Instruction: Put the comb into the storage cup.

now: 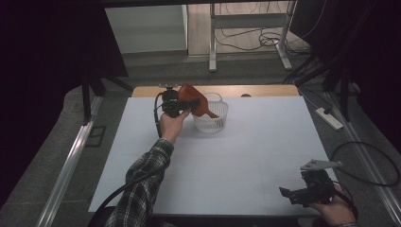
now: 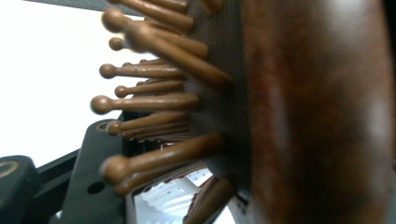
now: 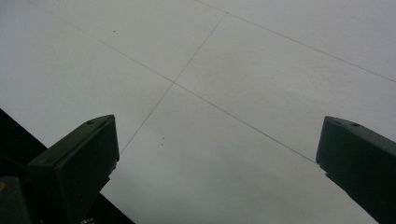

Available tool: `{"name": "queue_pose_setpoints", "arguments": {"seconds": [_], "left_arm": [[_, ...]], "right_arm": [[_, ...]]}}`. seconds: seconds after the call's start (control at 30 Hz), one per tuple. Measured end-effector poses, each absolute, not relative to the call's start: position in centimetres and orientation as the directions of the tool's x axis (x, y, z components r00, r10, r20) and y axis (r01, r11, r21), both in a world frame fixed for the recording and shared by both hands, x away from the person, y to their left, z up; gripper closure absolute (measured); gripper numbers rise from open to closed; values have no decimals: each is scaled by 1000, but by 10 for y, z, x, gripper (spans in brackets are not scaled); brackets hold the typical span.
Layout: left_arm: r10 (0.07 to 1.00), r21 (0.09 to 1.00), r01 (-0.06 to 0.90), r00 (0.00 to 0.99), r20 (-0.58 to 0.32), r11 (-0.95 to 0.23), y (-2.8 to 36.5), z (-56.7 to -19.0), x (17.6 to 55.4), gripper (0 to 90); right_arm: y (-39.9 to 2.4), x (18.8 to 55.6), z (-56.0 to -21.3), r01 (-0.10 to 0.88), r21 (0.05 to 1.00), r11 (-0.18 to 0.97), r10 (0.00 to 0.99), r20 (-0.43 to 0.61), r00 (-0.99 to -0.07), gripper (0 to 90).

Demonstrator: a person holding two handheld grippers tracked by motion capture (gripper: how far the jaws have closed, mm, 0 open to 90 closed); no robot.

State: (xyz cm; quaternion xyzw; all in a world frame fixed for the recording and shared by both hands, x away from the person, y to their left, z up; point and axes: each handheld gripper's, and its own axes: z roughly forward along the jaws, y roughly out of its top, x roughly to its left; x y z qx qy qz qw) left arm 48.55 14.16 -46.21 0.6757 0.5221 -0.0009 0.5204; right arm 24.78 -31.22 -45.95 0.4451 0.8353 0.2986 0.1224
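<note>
A brown hairbrush leans over the rim of a white basket at the table's far edge, between the left gripper's loosening jaws. Easing them apart should settle it inside. The right gripper idles, jaws apart.

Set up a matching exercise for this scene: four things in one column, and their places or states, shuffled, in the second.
Things:
1. brown wooden hairbrush
2. white plastic slotted basket
3. left gripper
4. right gripper

Places or states:
A. near the table's near right corner, jaws wide apart with nothing between them
B. at the table's far edge, at the hairbrush
C. tilted over the basket's rim
D. standing on the white table, towards its far edge

Pairs: 1-C, 2-D, 3-B, 4-A
</note>
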Motion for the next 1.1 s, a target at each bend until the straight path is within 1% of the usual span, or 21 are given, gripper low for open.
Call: {"name": "queue_pose_setpoints", "arguments": {"seconds": [0.27, 0.57, 1.1], "left_arm": [[728, 718, 693, 456, -513, 72, 141, -461, 486, 392], [742, 731, 681, 470, -478, 40, 141, -458, 485, 360], [762, 744, 668, 487, -427, -9, 143, -452, 483, 263]], "right_arm": [[-312, 248, -459, 668, 610, 426, 817, 59, -574, 0], [-312, 247, -459, 660, 619, 426, 818, 50, -574, 0], [-312, 246, -459, 663, 617, 424, 820, 50, -571, 0]]}}
